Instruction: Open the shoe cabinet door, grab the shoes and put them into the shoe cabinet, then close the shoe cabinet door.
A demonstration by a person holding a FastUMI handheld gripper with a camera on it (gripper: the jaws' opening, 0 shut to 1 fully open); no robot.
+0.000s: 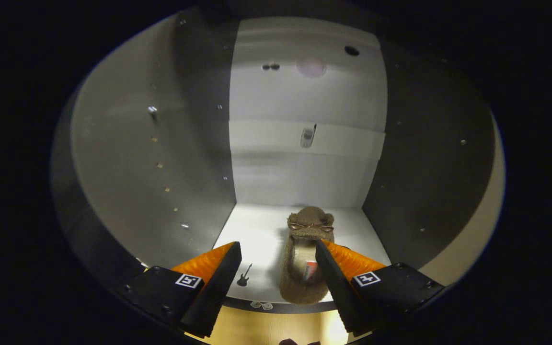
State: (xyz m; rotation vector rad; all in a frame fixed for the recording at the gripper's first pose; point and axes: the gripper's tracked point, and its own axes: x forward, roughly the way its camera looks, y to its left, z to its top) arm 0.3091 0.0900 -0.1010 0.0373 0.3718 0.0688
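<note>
A fuzzy brown slipper (304, 258) with a small bow on its toe lies on the white bottom shelf (257, 230) inside the open shoe cabinet, toe pointing to the back wall. My gripper (278, 251) is open at the cabinet's front edge. The slipper's heel lies between the two fingers, close against the right finger (333, 268); the left finger (218, 268) stands well apart from it. Whether the right finger touches the slipper I cannot tell. The cabinet door is not in sight.
The cabinet's grey side walls (161, 153) rise on both sides, dotted with shelf-pin holes. The white back panel (304, 143) has a few fittings and holes. A small guitar-shaped mark (244, 276) sits on the shelf. Wooden floor (266, 328) shows below the shelf's front edge.
</note>
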